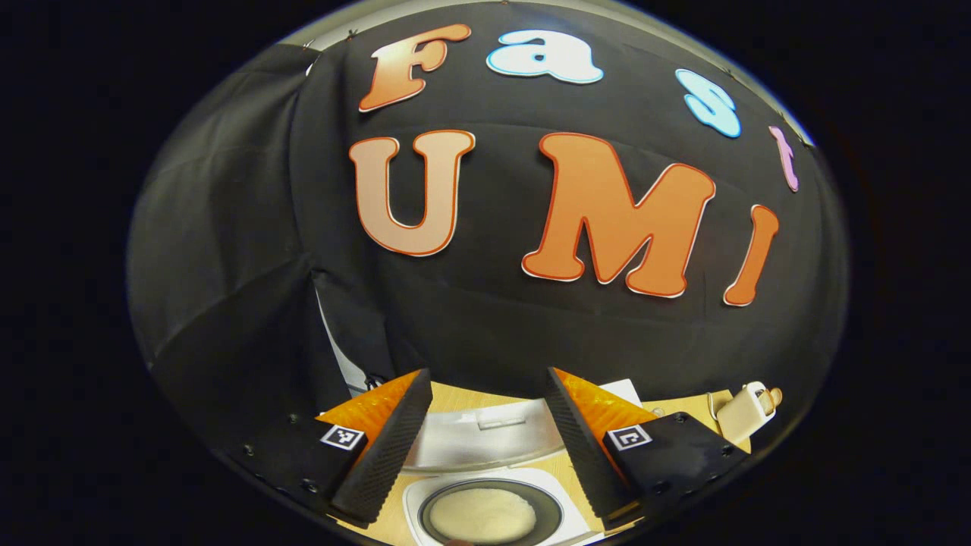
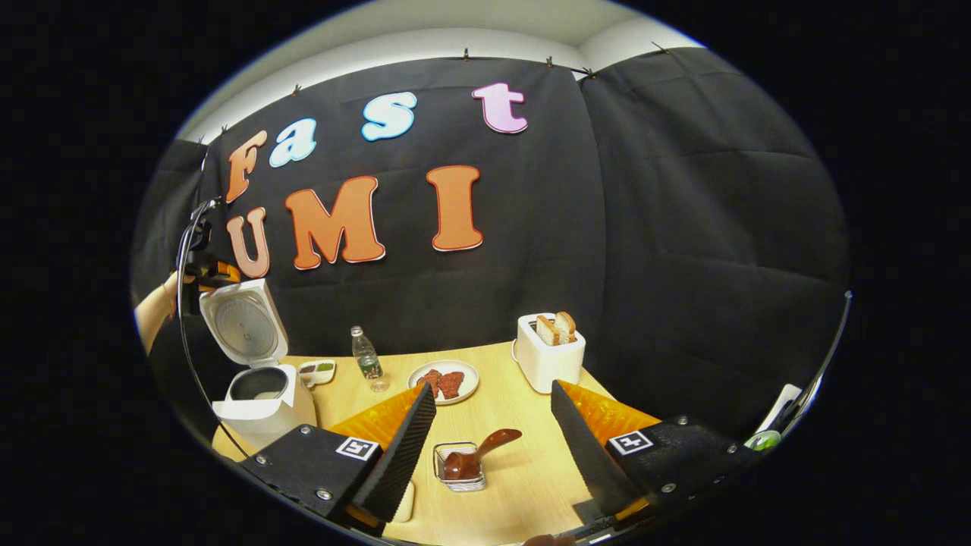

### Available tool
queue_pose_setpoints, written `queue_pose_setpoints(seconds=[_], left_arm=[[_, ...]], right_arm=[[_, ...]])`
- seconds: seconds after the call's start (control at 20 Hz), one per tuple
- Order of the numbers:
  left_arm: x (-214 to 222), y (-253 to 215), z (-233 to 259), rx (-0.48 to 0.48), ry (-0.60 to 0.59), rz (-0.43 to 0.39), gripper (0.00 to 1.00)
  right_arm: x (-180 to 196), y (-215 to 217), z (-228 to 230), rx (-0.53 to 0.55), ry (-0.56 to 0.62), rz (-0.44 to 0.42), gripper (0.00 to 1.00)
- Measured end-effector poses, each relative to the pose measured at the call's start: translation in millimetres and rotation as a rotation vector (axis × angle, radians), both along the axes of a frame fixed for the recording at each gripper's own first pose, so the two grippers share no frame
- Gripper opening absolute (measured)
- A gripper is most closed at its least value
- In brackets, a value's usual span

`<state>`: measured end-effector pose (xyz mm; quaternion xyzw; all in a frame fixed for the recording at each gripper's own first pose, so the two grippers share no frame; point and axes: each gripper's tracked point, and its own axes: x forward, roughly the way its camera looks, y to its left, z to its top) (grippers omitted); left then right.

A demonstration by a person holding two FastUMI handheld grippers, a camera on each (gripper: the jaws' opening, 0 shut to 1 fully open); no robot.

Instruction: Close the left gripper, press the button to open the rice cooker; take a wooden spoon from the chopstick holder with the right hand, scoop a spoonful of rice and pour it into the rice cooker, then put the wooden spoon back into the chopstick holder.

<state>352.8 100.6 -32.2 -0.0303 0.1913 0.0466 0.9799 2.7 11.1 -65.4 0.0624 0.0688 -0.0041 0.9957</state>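
Looking down my left gripper [image 1: 485, 440], the rice cooker [image 1: 485, 508] sits right under it at 6 o'clock, lid [image 1: 478, 436] already swung up and rice showing in the pot. So the button part looks done to me. Its fingers stand wide apart with nothing between them, hanging above the open pot.

From the right gripper view, the cooker [image 2: 262, 398] is way over at 9 o'clock on the table [image 2: 523, 470], lid [image 2: 243, 322] upright, with a hand [image 2: 155, 307] and the other gripper [image 2: 205, 269] up behind it. My right gripper [image 2: 493, 440] is also spread wide and empty. Between its fingers, close in at 6 o'clock, is a little wire holder [image 2: 459, 466] with the wooden spoon [image 2: 474, 455] leaning in it, handle tipped toward 2 o'clock. Pretty sure that's the chopstick holder.

So the step in hand is fetching the spoon. Next move as I see it: drop the right gripper down over that handle, line the fingers up on either side of it, and pinch before lifting. The handle is tilted and glossy, so I'd grab it mid-shaft rather than at the tip.

Other stuff out there: a water bottle [image 2: 366, 358] and plate of food [image 2: 444, 381] around 11 to 12 o'clock, a toaster [image 2: 550, 355] at 1 o'clock. None of it is in my way.
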Motion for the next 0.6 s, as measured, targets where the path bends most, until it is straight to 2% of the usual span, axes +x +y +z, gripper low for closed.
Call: queue_pose_setpoints(seconds=[0.05, 0.2, 0.45, 0.6], left_arm=[[2, 6, -6, 0.026, 0.023, 0.013, 1.00], [-8, -4, -5, 0.010, 0.027, -0.007, 0.99], [-57, -21, -19, 0.006, 0.039, -0.037, 1.00], [-93, -39, -42, -0.047, 0.092, -0.076, 0.99]], right_arm=[[0, 0, 0, 0.000, 0.004, 0.002, 0.95], [2, 1, -1, 0.021, 0.008, 0.003, 0.95], [10, 11, 3, 0.030, 0.001, 0.041, 0.95], [16, 25, 0, 0.040, 0.007, 0.084, 0.95]])
